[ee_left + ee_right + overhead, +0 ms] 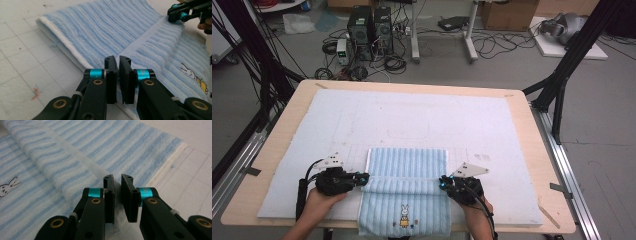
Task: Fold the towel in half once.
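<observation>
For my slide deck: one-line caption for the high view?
Two hand-held grippers, left gripper and right gripper, at opposite edges of a folded blue striped towel.

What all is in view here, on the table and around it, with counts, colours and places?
Towel: one, light blue and white stripes, small rabbit picture near its front edge, folded over on itself, at the front middle of the table.
Mat: one, pale blue-white with a faint grid, covering most of the table top.
Table: one, light wood, rounded corners.
Computer towers: two, black, on the floor behind the table, among cables.
Cardboard box: one, brown, on the floor at the far right.
Frame posts: black, at both sides of the table.
Left gripper: one, black with teal rings, jaws a narrow gap apart at the towel's left edge.
Right gripper: one, same colours, jaws a narrow gap apart at the towel's right edge.
</observation>
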A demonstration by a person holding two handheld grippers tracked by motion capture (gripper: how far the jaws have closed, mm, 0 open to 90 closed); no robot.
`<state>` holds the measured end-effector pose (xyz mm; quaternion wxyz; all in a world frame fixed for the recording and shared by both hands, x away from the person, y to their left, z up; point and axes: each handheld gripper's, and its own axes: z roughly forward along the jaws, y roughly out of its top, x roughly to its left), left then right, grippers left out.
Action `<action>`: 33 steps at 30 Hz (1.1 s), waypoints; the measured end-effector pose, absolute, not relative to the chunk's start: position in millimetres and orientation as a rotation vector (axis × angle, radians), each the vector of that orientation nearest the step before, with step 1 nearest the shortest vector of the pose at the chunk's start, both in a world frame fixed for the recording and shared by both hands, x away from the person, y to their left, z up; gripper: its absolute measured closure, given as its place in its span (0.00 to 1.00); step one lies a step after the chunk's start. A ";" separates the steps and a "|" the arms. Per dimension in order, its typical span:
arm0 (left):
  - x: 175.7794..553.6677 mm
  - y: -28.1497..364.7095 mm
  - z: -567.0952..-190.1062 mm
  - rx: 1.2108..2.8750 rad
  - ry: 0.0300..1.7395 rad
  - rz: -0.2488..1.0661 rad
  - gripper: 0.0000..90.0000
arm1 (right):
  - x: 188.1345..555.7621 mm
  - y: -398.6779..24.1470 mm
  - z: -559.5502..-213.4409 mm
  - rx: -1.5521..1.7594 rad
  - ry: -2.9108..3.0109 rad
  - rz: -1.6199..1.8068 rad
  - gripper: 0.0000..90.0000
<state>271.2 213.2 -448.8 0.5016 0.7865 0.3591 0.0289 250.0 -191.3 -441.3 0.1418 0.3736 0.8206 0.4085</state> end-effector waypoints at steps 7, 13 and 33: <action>291.3 219.2 -436.8 1.797 0.908 0.137 0.44 | 260.3 -196.7 -429.9 1.130 2.217 1.308 0.56; 328.2 216.8 -430.9 1.791 0.995 0.143 0.42 | 288.4 -198.0 -423.7 1.220 2.160 1.218 0.58; 338.3 182.2 -451.0 1.992 1.031 0.379 0.70 | 322.8 -184.6 -447.0 1.329 2.230 1.016 0.62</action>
